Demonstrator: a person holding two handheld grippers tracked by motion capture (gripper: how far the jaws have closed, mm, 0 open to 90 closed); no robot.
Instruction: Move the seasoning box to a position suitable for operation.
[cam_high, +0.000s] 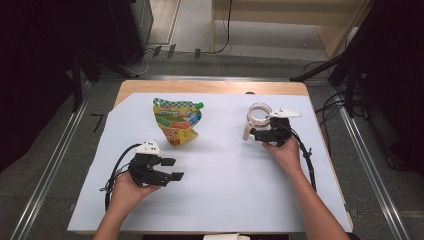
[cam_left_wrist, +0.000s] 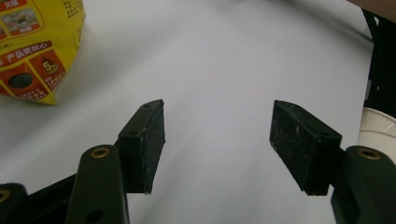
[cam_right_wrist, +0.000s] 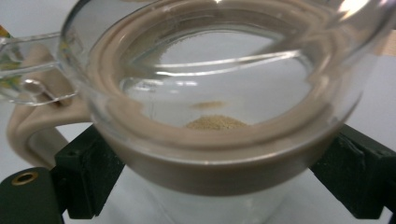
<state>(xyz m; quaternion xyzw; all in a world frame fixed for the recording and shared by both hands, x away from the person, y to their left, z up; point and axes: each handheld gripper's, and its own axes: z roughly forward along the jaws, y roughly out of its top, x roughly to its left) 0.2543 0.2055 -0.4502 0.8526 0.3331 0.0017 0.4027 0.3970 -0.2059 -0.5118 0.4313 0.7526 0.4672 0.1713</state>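
A pale sheet covers the wooden tabletop (cam_high: 210, 200) in a dim room with grey floor. From the high view, one yellow refill pouch (cam_high: 177, 121) stands at centre-left and one clear jug (cam_high: 258, 116) at right, gripped by the right tool (cam_high: 256, 134); the left tool (cam_high: 172, 169) hovers wide and empty. The left gripper view shows the pouch (cam_left_wrist: 37, 46) near. The right gripper view shows the jug (cam_right_wrist: 219, 116) clamped, a few grains inside. Judging so, the jug is steadied; next the left tool must take the pouch.
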